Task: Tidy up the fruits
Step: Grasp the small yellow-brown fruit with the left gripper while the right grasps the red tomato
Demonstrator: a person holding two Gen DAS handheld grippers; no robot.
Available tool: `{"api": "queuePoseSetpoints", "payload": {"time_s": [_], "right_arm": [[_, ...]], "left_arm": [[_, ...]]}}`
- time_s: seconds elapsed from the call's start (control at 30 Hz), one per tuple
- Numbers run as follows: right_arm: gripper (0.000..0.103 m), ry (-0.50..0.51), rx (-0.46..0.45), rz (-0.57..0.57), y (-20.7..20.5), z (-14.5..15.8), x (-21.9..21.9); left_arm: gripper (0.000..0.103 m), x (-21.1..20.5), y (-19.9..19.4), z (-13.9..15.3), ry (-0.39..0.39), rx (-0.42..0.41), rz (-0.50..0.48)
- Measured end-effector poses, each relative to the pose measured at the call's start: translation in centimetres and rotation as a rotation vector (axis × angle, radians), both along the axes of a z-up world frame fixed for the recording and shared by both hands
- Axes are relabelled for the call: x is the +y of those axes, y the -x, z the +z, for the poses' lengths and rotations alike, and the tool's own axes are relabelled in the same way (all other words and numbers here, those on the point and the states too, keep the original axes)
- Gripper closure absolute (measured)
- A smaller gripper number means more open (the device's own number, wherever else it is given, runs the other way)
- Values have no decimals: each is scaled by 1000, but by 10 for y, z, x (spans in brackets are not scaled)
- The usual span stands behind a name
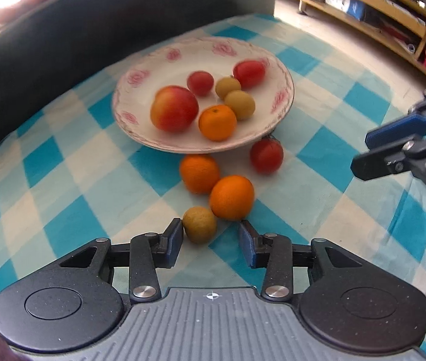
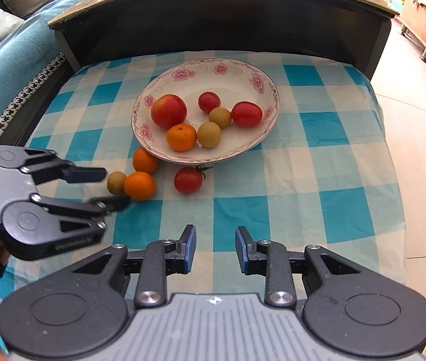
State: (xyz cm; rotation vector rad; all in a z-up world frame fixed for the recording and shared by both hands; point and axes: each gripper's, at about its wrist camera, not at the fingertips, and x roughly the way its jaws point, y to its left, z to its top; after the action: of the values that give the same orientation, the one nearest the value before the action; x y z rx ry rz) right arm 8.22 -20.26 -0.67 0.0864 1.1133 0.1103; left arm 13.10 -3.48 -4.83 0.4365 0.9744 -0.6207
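A white plate with pink flowers (image 1: 182, 57) (image 2: 237, 72) holds an apple (image 1: 173, 109), a small orange (image 1: 217, 121), two brown-green round fruits and two red tomatoes. On the cloth in front of it lie two oranges (image 1: 231, 197) (image 1: 199, 173), a brown-green fruit (image 1: 199, 224) (image 2: 116, 182) and a red tomato (image 1: 266, 155) (image 2: 188, 180). My left gripper (image 1: 209, 233) (image 2: 112, 188) is open, its fingertips on either side of the brown-green fruit and the near orange (image 2: 139, 186). My right gripper (image 2: 215, 237) (image 1: 363, 153) is open and empty above the cloth.
A blue-and-white checked cloth (image 2: 318, 162) covers the low table. A dark raised ledge (image 2: 219, 15) stands behind the plate. A sofa (image 2: 11, 30) is at the left. Tiled floor (image 2: 417, 138) and wooden shelves (image 1: 372, 9) are at the right.
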Motion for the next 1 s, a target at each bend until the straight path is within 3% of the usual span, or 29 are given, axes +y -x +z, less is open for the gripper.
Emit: {"api": "queuePoseSetpoints", "payload": {"time_s": [0.17, 0.23, 0.27, 0.47, 1.0], "right_arm": [[72, -6, -9, 11, -3, -3, 2], [72, -9, -6, 1, -6, -5, 0], [72, -15, -10, -8, -8, -6, -2], [72, -63, -56, -43, -21, -7, -7], [72, -138, -10, -62, -63, -40, 14]], "left_arm": [[56, 0, -2, 0, 20, 19, 8], [70, 0, -1, 0, 22, 24, 16], [71, 0, 0, 1, 33, 32, 22], [71, 8, 3, 2, 51, 41, 66], [67, 11, 5, 1, 75, 52, 87]]}}
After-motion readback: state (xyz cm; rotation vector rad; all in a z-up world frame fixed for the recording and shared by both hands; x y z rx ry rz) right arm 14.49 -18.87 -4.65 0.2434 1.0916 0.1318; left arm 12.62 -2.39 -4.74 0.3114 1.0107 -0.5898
